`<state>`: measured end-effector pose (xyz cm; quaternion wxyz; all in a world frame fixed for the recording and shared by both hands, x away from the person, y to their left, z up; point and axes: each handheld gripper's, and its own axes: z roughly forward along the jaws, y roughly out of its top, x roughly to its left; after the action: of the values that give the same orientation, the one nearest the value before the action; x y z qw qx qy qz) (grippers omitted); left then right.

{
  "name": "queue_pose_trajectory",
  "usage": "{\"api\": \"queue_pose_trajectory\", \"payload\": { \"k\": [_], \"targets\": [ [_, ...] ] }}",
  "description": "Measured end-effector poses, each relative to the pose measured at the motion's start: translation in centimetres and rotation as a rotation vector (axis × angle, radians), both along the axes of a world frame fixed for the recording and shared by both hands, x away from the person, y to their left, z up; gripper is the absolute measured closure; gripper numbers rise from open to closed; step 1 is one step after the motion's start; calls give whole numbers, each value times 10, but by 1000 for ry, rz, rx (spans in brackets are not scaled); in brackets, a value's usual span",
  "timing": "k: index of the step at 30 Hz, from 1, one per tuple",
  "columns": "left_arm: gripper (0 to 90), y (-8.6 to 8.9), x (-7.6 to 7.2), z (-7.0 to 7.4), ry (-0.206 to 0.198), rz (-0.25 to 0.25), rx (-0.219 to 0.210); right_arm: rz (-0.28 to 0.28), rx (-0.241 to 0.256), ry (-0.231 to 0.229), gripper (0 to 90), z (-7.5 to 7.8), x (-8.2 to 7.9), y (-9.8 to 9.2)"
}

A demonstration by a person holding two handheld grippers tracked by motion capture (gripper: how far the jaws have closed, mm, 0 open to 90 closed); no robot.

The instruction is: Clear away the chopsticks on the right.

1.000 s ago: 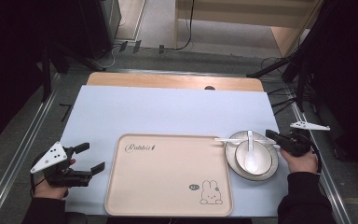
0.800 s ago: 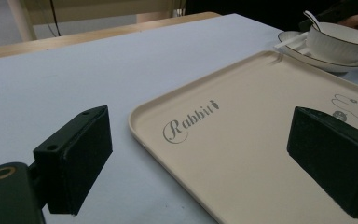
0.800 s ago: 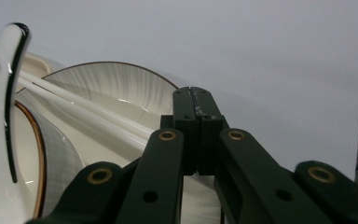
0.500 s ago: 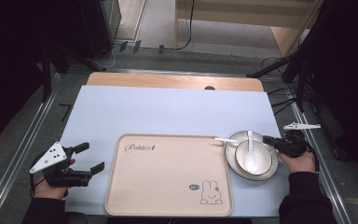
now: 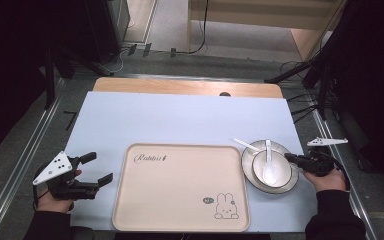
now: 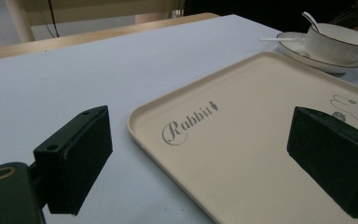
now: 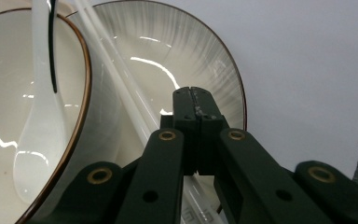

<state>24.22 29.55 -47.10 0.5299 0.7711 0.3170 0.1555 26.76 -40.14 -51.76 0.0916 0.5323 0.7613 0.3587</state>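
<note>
The right gripper (image 7: 195, 100) is closing its fingers on the chopsticks (image 7: 121, 79) lying across the plate (image 7: 200, 60) at right of the frame, likely to lift them; the left gripper (image 5: 97, 170) is idling open beside the tray (image 5: 180, 210)

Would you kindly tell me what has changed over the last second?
The right gripper has slid slightly left over the plate's rim, jaws shut above the chopsticks. The left gripper stays open beside the tray; bowl and spoon are unmoved.
</note>
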Motion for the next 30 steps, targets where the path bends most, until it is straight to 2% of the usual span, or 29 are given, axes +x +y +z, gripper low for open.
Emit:
{"api": "queue_pose_trajectory", "payload": {
  "k": [7,9,12,13,14,15,16,17,18,22,24,30],
  "targets": [
    [70,-1,0,0,-1,0,-1,0,5,5,900,0,-9,-5],
    [71,-1,1,0,1,-2,2,-7,9,-1,870,1,-12,-6],
    [71,-1,1,0,-2,-3,-2,-19,27,-42,780,6,-15,-12],
    [71,-1,1,0,-1,-4,0,-31,13,-91,654,13,-18,-14],
    [71,-1,1,0,-1,-4,0,-39,6,-112,618,15,-20,-14],
    [71,-1,1,0,-1,-4,0,-39,6,-112,618,15,-20,-14],
    [71,-1,1,0,-1,-4,1,-45,6,-137,488,18,-22,-15],
    [71,-1,1,0,-1,-4,1,-49,-1,-149,425,18,-22,-15],
    [71,-1,0,0,-2,-3,1,-51,-11,-147,406,18,-22,-14],
    [71,-1,0,0,-3,-2,1,-33,-29,-137,400,16,-22,-13],
    [71,-1,0,0,-2,-2,3,-9,-44,-116,459,13,-22,-12],
    [71,-1,0,0,-2,0,5,43,-67,-79,559,8,-20,-7]
  ]
}}
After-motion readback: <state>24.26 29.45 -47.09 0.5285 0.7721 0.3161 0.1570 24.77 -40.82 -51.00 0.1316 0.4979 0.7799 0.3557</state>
